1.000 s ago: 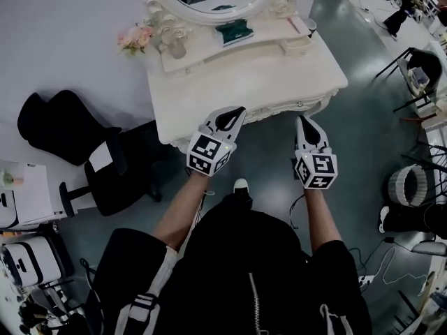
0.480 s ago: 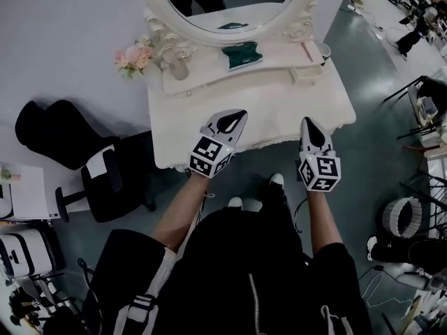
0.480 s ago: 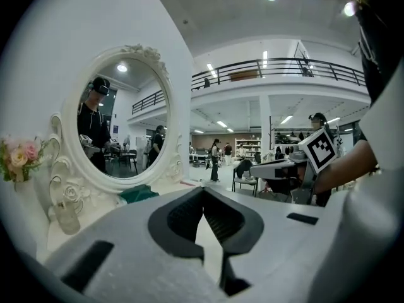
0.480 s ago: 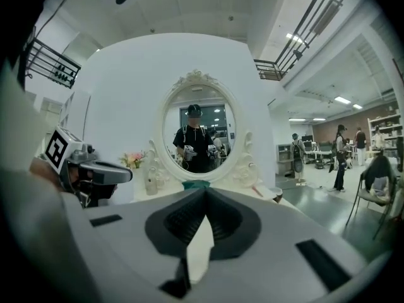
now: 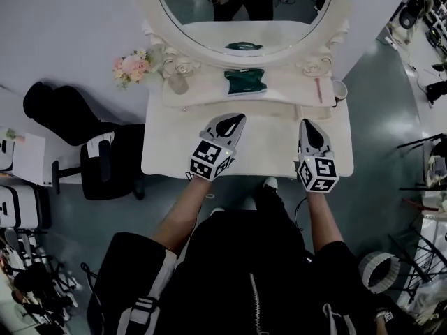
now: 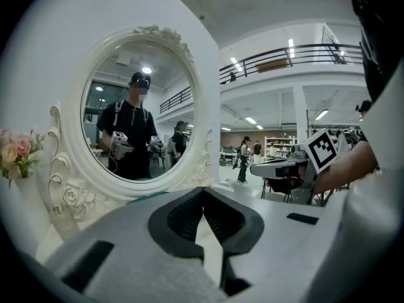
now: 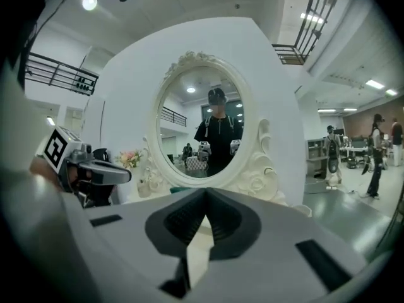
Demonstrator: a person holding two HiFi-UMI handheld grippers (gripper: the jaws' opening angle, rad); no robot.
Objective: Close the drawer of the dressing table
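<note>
Count from head view.
Dressing table (image 5: pixel 167 155): one.
Oval mirror (image 5: pixel 188 5): one.
Grippers: two, left gripper (image 5: pixel 236 120) and right gripper (image 5: pixel 308 124), one marker cube each.
Pink flower bunch (image 5: pixel 131 65): one.
Green cloth (image 5: pixel 244 81): one.
Glass jar (image 5: pixel 177 83): one.
Cup (image 5: pixel 340 89): one.
Pink stick (image 5: pixel 318 89): one.
Black office chair (image 5: pixel 105 167): one.
White ribbed bin (image 5: pixel 378 271): one.

No legible text, labels or numbers anywhere

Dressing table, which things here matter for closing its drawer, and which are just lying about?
For the job: dressing table, left gripper, right gripper, both shut and empty.
Lying about: flowers, green cloth, glass jar, cup, black chair.
</note>
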